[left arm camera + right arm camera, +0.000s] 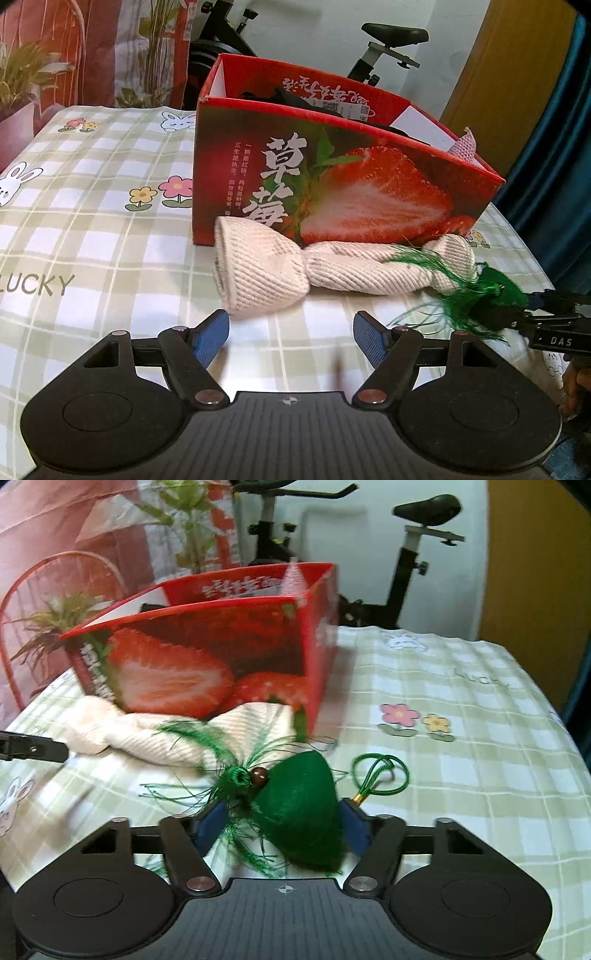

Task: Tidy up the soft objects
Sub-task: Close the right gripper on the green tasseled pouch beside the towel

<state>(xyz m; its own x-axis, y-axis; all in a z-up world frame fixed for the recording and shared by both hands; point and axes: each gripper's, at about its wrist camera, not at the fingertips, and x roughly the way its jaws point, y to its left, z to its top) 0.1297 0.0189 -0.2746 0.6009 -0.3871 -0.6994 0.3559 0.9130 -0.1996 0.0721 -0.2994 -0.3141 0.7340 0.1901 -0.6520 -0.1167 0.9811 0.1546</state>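
Right gripper around green tasselled ornament, strawberry box behind

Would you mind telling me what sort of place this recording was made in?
Probably a room in a home: an exercise bike stands by the wall, a bunny-and-flower checked cloth covers the table, and a reused strawberry box holds soft items.

Both fisheye views are evenly, softly lit; straight edges are bowed and corners blackened. Motion blur is seen on the red strawberry-printed cardboard box in the right view — glare whitens the checked tablecloth.
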